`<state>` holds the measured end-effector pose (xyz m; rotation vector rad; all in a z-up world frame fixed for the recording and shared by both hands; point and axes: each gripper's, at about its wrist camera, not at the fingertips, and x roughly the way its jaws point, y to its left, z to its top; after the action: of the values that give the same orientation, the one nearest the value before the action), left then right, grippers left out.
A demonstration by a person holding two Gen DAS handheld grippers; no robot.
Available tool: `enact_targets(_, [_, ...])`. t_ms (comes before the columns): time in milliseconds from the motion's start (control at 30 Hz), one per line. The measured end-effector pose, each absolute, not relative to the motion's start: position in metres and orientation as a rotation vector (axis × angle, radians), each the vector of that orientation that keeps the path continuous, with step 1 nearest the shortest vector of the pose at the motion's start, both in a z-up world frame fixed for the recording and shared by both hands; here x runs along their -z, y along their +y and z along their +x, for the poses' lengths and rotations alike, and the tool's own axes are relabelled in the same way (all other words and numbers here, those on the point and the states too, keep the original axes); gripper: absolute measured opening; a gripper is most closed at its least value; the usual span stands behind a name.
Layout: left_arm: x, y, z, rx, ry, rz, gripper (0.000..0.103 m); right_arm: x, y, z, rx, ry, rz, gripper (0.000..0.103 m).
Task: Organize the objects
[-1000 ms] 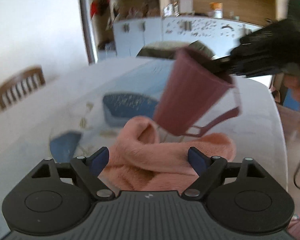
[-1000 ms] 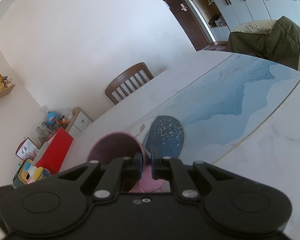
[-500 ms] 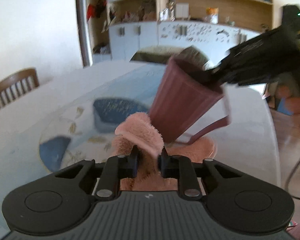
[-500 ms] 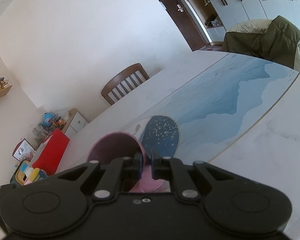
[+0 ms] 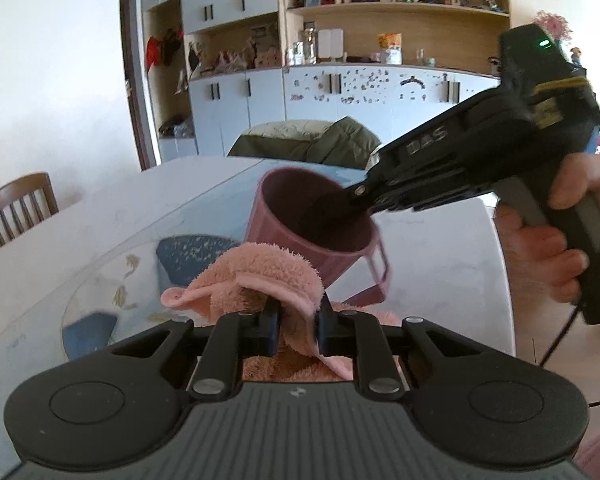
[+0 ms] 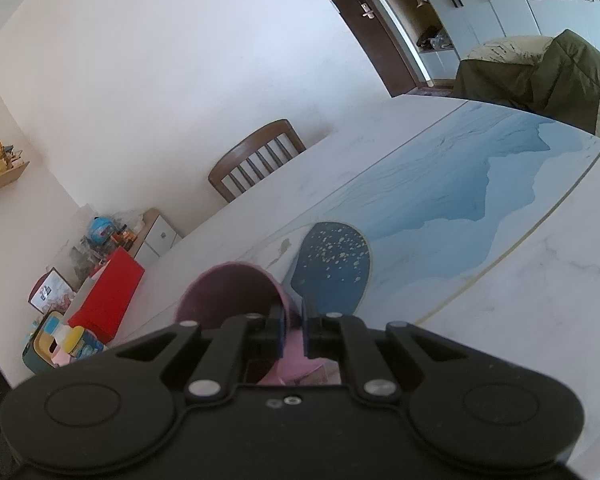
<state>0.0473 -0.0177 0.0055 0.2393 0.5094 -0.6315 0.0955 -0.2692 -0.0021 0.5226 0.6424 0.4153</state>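
A pink fluffy towel (image 5: 260, 276) is pinched in my left gripper (image 5: 296, 328), which is shut on a fold of it and holds it above the table. Just beyond it, a mauve ribbed mug (image 5: 300, 224) hangs tilted in the air, its open mouth turned toward me. My right gripper (image 5: 360, 196) comes in from the right and is shut on the mug's rim. In the right wrist view the mug (image 6: 228, 292) sits between the fingers of my right gripper (image 6: 292, 332).
The white table (image 5: 80, 236) has a blue painted pattern (image 6: 440, 196). A wooden chair (image 6: 256, 156) stands at its far side. A chair draped with an olive cover (image 5: 312, 140) stands at the far end. Cabinets and shelves (image 5: 340, 48) line the back wall.
My left gripper closed on the towel and lifted a fold of it. The mug, held by my right gripper, tipped so its mouth now faces me.
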Motion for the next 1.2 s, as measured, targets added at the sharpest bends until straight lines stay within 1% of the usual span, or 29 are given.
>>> enact_targets(233, [0.009, -0.008, 0.058, 0.567, 0.556, 0.235, 0.017, -0.002, -0.267, 0.094, -0.434, 0.637, 0.515, 0.007])
enact_targets(333, [0.002, -0.001, 0.052, 0.566, 0.534, 0.222, 0.017, -0.003, -0.269, 0.095, -0.417, 0.637, 0.509, 0.007])
enact_targets(500, [-0.023, 0.006, 0.032, 0.649, 0.45, 0.191, 0.017, -0.004, -0.275, 0.101, -0.382, 0.631, 0.511, 0.007])
enact_targets(667, [-0.034, -0.002, 0.02, 0.71, 0.415, 0.203, 0.017, -0.003, -0.273, 0.103, -0.395, 0.644, 0.512, 0.007])
enact_targets(833, [-0.028, -0.013, 0.027, 0.713, 0.44, 0.217, 0.017, -0.006, -0.265, 0.099, -0.429, 0.645, 0.503, 0.007])
enact_targets(1200, [-0.015, -0.006, 0.044, 0.663, 0.488, 0.211, 0.017, -0.011, -0.263, 0.099, -0.433, 0.636, 0.493, 0.007])
